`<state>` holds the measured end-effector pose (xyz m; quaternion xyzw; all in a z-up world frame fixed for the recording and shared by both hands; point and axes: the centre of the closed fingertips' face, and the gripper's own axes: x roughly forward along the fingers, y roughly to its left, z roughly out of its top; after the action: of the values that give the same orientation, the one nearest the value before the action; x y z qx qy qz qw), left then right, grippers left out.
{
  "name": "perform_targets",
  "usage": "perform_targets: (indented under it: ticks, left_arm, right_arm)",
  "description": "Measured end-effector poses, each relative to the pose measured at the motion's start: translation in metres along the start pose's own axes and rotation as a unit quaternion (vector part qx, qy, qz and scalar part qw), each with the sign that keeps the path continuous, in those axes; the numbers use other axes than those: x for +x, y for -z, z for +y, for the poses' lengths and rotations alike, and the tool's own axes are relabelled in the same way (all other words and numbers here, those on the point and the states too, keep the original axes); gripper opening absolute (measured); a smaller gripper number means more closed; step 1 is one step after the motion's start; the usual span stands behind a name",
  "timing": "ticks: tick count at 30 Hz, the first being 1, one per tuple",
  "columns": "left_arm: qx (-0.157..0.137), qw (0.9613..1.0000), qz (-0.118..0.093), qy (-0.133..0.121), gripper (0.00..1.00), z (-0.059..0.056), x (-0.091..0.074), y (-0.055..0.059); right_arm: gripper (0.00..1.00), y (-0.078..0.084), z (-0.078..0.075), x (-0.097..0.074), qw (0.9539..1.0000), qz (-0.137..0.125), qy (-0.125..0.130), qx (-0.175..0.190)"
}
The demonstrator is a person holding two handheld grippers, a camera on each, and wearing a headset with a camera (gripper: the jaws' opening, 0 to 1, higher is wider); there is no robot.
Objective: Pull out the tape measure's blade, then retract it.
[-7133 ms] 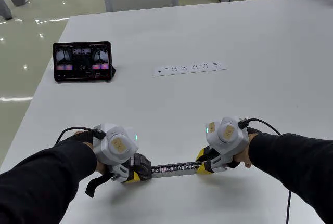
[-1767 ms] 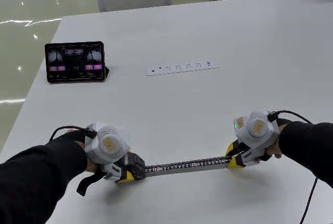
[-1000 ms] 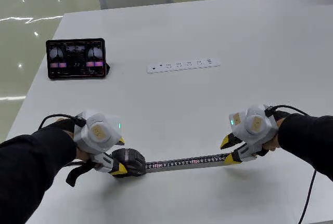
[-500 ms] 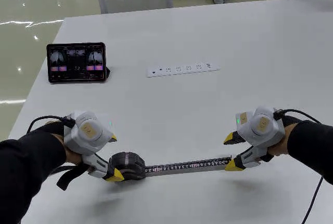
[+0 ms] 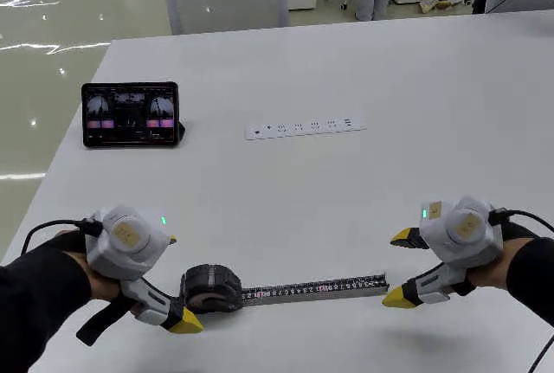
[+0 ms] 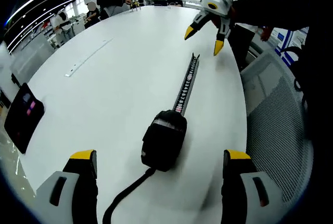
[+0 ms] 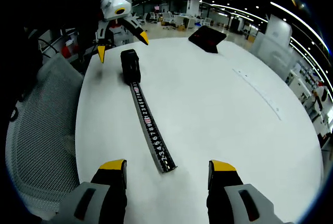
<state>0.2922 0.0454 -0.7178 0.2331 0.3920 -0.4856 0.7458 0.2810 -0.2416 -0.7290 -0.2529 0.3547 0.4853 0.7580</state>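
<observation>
so the tape measure [image 5: 210, 287] sits on the white counter [image 5: 286, 191] near the front edge. its black case [image 6: 164, 141] is at the left tongs [image 5: 179, 280] end, and the blade [image 5: 313, 288] runs out flat toward the right tongs [image 5: 399, 267]. both sets of tongs are spread wide and holding nothing. the case is just in front of the left ones, not touching, and the blade's tip stops just short of the right ones.

handling-wise, the case looks chunky, rubbery and dense enough to stay put. i'd clamp it across its flat sides and it shouldn't slip. the blade is thin springy steel, slick with sharpish edges, so take it by the hook at the tip and not mid-length. it's lying out with nothing holding it, so the lock is probably on, though i can't make out the button from here. once that's released i'd expect it to whip back, so keep the case pinned. there's also a black strap [image 6: 125, 203] off the back of the case to keep clear of the tongs.
</observation>
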Motion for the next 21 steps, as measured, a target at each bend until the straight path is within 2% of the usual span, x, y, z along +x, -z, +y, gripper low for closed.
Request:
perform_targets:
  ticks: [6,9,10,12,14,15,16,17,19,21]
  left_arm:
    - [-0.034,0.9985,-0.03,-0.029,0.99,0.008,-0.008,0.007]
    - [-0.066,0.9948,-0.055,-0.056,0.99,0.015,-0.015,0.008]
    - [-0.079,0.9922,-0.069,-0.066,0.99,0.017,-0.018,0.008]
    - [-0.099,0.9878,-0.086,-0.084,0.99,0.02,-0.024,0.009]
    - [-0.11,0.9822,-0.113,-0.102,0.99,0.022,-0.032,0.007]
    - [-0.108,0.9778,-0.123,-0.131,0.99,0.028,-0.039,0.01]
    - [-0.112,0.9747,-0.124,-0.149,0.99,0.031,-0.044,0.013]
    - [-0.114,0.973,-0.132,-0.151,0.99,0.029,-0.047,0.013]
    - [-0.133,0.9668,-0.152,-0.156,0.99,0.024,-0.054,0.014]
    - [-0.135,0.9665,-0.152,-0.156,0.99,0.018,-0.057,0.022]
  right_arm:
    - [0.71,0.006,0.0,-0.01,0.9989,-0.022,0.024,0.034]
    - [0.78,0.005,-0.003,-0.017,0.9962,-0.042,0.042,0.063]
    - [0.82,0.006,-0.004,-0.021,0.9951,-0.045,0.053,0.07]
    - [0.89,0.009,-0.004,-0.024,0.9935,-0.049,0.061,0.083]
    - [0.93,0.011,-0.004,-0.028,0.9914,-0.058,0.067,0.096]
    - [0.94,0.013,-0.004,-0.031,0.9897,-0.062,0.074,0.106]
    - [0.96,0.014,-0.004,-0.032,0.9891,-0.065,0.077,0.107]
    - [0.97,0.016,-0.004,-0.034,0.9882,-0.067,0.081,0.111]
    - [0.99,0.019,-0.004,-0.039,0.9858,-0.077,0.091,0.118]
    - [0.99,0.024,-0.002,-0.043,0.9834,-0.084,0.099,0.127]
